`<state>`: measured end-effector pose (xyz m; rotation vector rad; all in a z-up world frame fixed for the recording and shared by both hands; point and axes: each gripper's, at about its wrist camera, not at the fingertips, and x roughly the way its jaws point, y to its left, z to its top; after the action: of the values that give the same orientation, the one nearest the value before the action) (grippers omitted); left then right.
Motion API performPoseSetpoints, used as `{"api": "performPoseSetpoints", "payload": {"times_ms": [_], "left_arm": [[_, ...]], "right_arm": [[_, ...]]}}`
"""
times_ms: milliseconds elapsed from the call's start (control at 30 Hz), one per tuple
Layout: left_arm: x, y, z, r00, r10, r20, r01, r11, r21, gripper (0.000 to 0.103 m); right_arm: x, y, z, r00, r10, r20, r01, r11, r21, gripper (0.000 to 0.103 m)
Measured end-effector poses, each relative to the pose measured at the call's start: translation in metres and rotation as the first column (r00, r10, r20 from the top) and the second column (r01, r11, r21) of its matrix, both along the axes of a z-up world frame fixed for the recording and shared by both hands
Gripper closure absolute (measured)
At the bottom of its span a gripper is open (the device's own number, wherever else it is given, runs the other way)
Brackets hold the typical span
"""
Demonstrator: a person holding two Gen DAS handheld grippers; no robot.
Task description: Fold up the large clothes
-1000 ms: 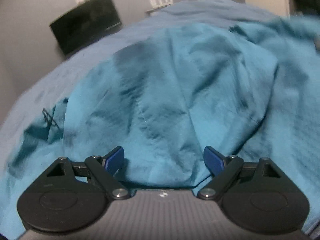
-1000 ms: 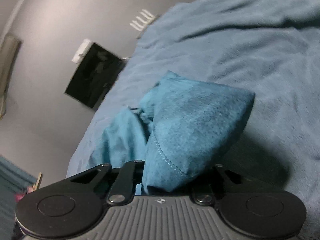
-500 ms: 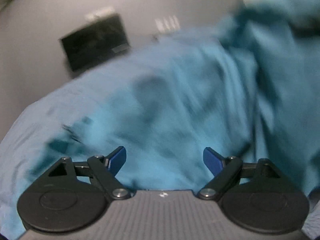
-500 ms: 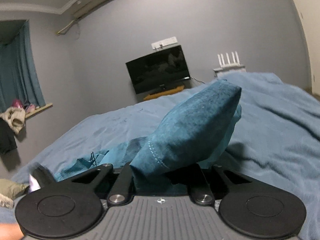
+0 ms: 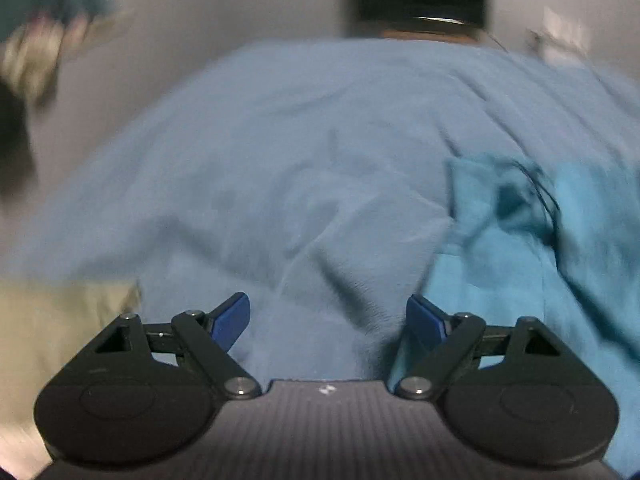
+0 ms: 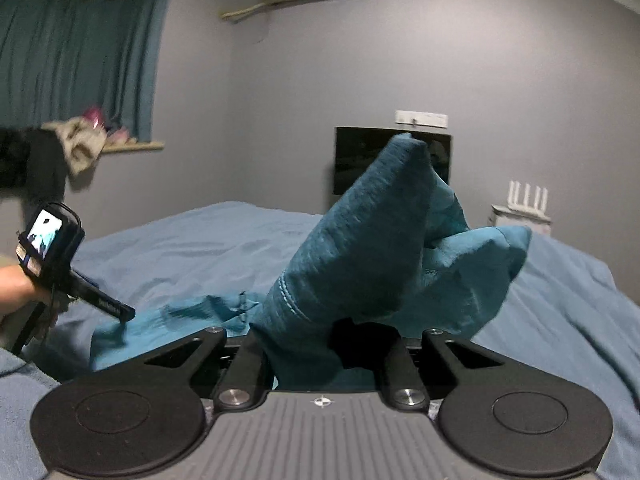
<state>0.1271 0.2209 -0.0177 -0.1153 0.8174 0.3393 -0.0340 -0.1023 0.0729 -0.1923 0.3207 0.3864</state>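
A large teal garment (image 6: 372,256) lies on the blue bed cover (image 6: 200,248). My right gripper (image 6: 320,344) is shut on a bunched fold of it and holds it raised; the fingertips are hidden by the cloth. In the left wrist view the garment (image 5: 520,264) lies at the right, blurred. My left gripper (image 5: 328,316) is open and empty, its blue pads (image 5: 232,316) over the bare bed cover (image 5: 300,160), the right pad at the garment's left edge. The left gripper also shows in the right wrist view (image 6: 100,304), low at the garment's left edge.
A dark TV (image 6: 392,160) hangs on the grey wall beyond the bed. A white router (image 6: 524,200) stands at the right. Teal curtains (image 6: 80,48) and a heap of clothes (image 6: 76,144) are at the left. A pale olive cloth (image 5: 60,320) lies at the bed's left.
My left gripper has swung left off the garment, now over bare bed cover. My right gripper has lifted and levelled with the fold still held.
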Motion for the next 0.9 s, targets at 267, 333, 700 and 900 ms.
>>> {"api": "performPoseSetpoints", "payload": {"times_ms": [267, 333, 700, 900], "left_arm": [[-0.001, 0.010, 0.004, 0.995, -0.019, 0.100, 0.031, 0.992, -0.119, 0.018], [0.001, 0.005, 0.006, 0.992, -0.038, 0.124, 0.055, 0.989, -0.135, 0.018], [-0.044, 0.022, 0.057, 0.885, -0.025, 0.465, 0.254, 0.863, -0.437, 0.018], [-0.045, 0.008, 0.068, 0.878, -0.166, 0.450, 0.342, 0.875, -0.343, 0.027]], "right_arm": [[0.012, 0.103, 0.002, 0.994, 0.108, -0.010, -0.108, 0.979, -0.175, 0.089], [0.001, 0.132, -0.001, 0.990, 0.139, -0.020, -0.140, 0.964, -0.226, 0.089], [-0.023, 0.244, -0.066, 0.958, 0.250, -0.141, -0.287, 0.865, -0.413, 0.089], [-0.040, 0.275, -0.100, 0.928, 0.303, -0.219, -0.373, 0.768, -0.521, 0.089]]}}
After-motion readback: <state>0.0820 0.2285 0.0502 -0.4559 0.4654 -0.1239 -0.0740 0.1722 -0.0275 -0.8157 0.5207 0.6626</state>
